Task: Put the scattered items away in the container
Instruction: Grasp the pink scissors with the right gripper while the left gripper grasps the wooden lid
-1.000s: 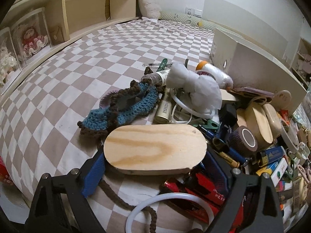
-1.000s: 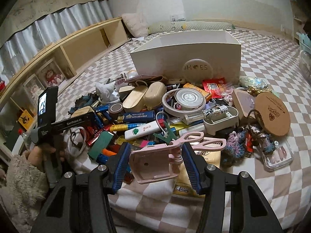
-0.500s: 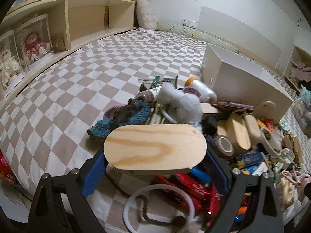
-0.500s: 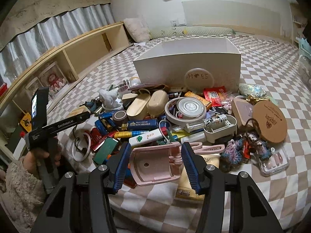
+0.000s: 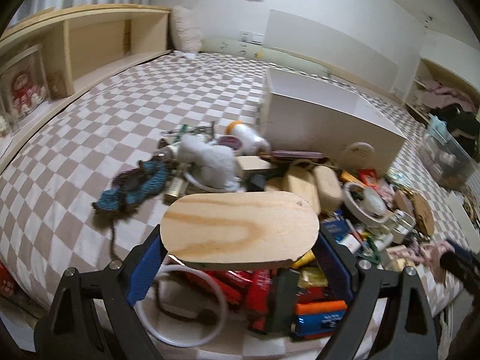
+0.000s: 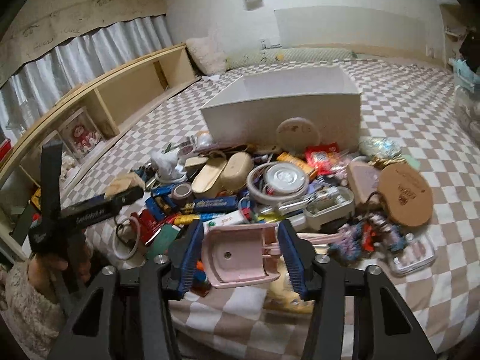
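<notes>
pale wood first: oval wooden board [image 5: 239, 230] clamped flat between the blue pads of the left gripper [image 5: 238, 247], carried clear above the clutter [image 5: 300, 288] just beneath. pink plastic holder [image 6: 241, 256] pinched crosswise in the right gripper [image 6: 241, 256], likewise lifted off the heap. white container [image 6: 285, 117] straight ahead of the right gripper, beyond the pile [image 6: 270, 180]; ahead and to the right of the left one, open top facing up, seemingly with nothing inside yet. judged as the carry stage, both loads still to be dropped in. best done by keeping each grip firm, rising enough to pass over the near wall, holding the board level so its wide overhang does not catch the rim, releasing only once fully over the opening, and going one arm at a time to avoid crossing over the box.
</notes>
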A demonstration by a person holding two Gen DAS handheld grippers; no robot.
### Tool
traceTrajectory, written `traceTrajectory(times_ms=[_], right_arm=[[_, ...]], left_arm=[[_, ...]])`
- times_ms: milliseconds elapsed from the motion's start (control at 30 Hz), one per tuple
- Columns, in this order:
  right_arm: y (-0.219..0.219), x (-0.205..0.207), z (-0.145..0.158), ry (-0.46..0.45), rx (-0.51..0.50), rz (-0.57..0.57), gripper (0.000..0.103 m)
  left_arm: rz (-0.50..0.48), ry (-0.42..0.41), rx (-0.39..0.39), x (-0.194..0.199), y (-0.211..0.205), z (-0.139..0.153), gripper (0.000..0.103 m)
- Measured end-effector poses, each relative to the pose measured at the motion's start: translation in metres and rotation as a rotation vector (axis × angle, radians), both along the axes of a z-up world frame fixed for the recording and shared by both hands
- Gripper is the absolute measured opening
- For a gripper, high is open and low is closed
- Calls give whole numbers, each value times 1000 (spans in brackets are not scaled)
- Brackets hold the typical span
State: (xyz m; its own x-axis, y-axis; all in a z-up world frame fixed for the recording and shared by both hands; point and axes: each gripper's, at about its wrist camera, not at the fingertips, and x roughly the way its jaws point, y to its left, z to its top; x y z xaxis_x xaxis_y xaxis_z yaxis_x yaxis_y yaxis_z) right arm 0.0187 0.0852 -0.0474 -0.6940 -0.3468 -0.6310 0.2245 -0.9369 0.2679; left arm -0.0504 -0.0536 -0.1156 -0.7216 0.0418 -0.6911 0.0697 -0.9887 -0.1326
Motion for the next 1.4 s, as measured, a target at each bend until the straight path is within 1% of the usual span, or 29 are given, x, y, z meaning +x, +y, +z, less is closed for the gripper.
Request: traceTrajectory(times_ms=[33, 133, 200, 267, 367, 400, 433, 467, 500, 533, 567, 733, 800, 833, 867, 1000, 1033, 1133, 1233, 1267, 1300, 1367, 1400], right_arm=[[2, -1, 1, -2, 7, -6, 35], [8, -11, -7, -35, 32, -24, 35], [13, -19, -22, -86, 11, -24, 35], [14, -22, -31, -116, -10, -25, 35], [9, -18, -36, -115, 9, -8, 36], [6, -16, -35, -111, 19, 6, 40], [3, -15, -33, -104, 28, 16, 56], [1, -12, -31, -89, 40, 19, 81], [-1, -8, -28, -64, 58, 14, 90], [-2, -5, -25, -44, 69, 17, 92], [-4, -2, -23, -33, 79, 31, 92], [-11, 5, -30, -86, 105, 88, 92], [-14, 10, -35, -117, 108, 104, 91], [-15, 12, -37, -128, 102, 113, 88], [-17, 16, -39, -145, 94, 129, 80], [-26, 24, -50, -212, 80, 176, 67], [-28, 24, -53, -227, 79, 181, 63], [-31, 21, -62, -257, 71, 174, 58], [-33, 12, -69, -273, 58, 159, 57], [-34, 8, -72, -281, 56, 153, 53], [-34, 5, -76, -293, 52, 145, 51], [-32, 0, -83, -312, 38, 131, 40], [-31, -1, -85, -316, 32, 124, 38]], left_arm=[[-11, -1, -1, 0, 4, 0, 94], [-34, -10, -2, -1, 12, -3, 94], [-44, -15, 0, -1, 16, -5, 94], [-52, -20, 2, 0, 18, -6, 94], [-65, -26, 2, 2, 22, -7, 94], [-68, -28, 2, 2, 22, -8, 94], [-71, -30, 2, 2, 22, -8, 94], [-73, -32, 3, 2, 23, -9, 94], [-76, -35, 4, 2, 24, -10, 94], [-79, -38, 6, 1, 24, -10, 94], [-81, -39, 7, 1, 25, -11, 94], [-82, -42, 11, 1, 24, -12, 94], [-79, -43, 14, 1, 23, -12, 94], [-77, -43, 17, 1, 22, -12, 94], [-75, -44, 19, 1, 22, -12, 94], [-69, -48, 28, 0, 20, -13, 94], [-69, -48, 28, 0, 19, -13, 94], [-70, -49, 29, 0, 20, -13, 94], [-72, -51, 29, 0, 20, -14, 94], [-73, -51, 29, 1, 20, -14, 94], [-74, -51, 29, 1, 20, -14, 94], [-74, -50, 29, 1, 21, -14, 94], [-73, -50, 29, 1, 21, -14, 94]])
